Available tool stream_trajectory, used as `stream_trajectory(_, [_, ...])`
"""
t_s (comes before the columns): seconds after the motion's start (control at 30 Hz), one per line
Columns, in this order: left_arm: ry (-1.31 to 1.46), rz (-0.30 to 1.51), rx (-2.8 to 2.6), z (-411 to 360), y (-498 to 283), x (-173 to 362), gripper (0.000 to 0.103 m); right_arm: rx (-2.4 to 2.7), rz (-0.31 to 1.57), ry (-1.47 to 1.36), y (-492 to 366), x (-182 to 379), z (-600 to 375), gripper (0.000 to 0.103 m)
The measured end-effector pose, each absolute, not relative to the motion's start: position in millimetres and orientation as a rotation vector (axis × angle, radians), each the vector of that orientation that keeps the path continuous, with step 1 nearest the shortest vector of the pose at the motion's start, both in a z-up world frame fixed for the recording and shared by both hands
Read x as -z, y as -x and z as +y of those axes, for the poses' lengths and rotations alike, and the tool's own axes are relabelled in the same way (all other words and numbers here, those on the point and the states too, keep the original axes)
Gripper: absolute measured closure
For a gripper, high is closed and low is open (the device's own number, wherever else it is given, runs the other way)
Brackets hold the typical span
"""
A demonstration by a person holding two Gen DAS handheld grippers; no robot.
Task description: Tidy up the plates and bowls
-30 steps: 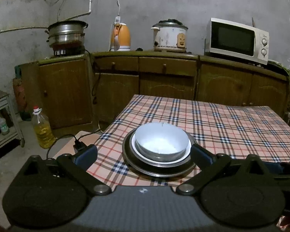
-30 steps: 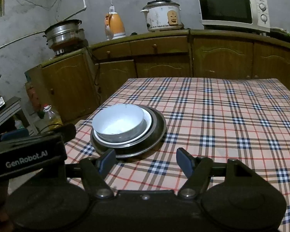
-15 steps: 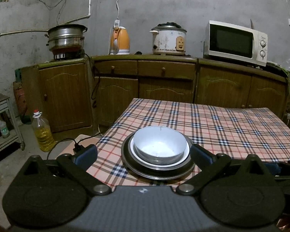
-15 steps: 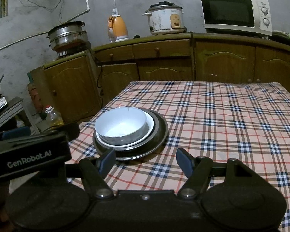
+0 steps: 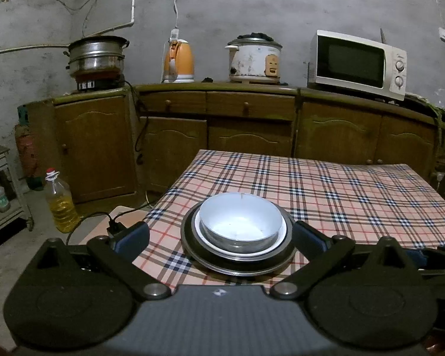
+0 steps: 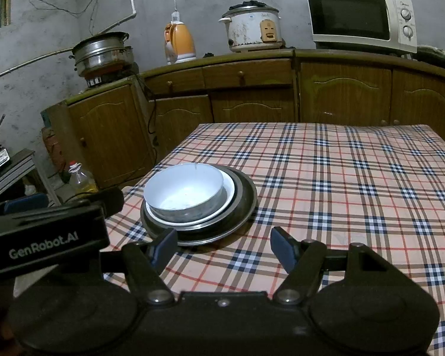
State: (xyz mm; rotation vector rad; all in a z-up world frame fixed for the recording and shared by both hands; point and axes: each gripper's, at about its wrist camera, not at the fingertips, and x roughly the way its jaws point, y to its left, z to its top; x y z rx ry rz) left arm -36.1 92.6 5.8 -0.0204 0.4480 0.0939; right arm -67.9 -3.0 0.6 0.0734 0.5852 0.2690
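Observation:
A white bowl (image 5: 240, 222) (image 6: 184, 194) sits on a small white plate (image 5: 282, 231) (image 6: 230, 191), which sits on a dark metal plate (image 5: 240, 267) (image 6: 246, 204), near the front left corner of the checked table. My left gripper (image 5: 221, 235) is open and empty, its fingers on either side of the stack, short of it. My right gripper (image 6: 222, 247) is open and empty, just in front of the stack and a little right of it. The left gripper's body shows at the left in the right wrist view (image 6: 44, 234).
The plaid tablecloth (image 6: 341, 184) covers the table. Wooden cabinets (image 5: 252, 124) behind carry a steamer pot (image 5: 96, 56), orange kettle (image 5: 179, 62), rice cooker (image 5: 253, 59) and microwave (image 5: 359, 63). An oil bottle (image 5: 60, 201) and a cable lie on the floor at the left.
Both grippers have drawn back and risen a little from the stack, which looks slightly farther off. The stack has not moved. Both grippers stay open.

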Motion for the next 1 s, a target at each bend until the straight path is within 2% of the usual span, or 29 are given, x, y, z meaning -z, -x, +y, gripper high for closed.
stream_trajectory(1.0, [0.023, 0.464, -0.073, 88.4, 31.4, -2.8, 0.0, -0.266, 0.604, -0.079, 62.8, 4.4, -2.4, 0.021])
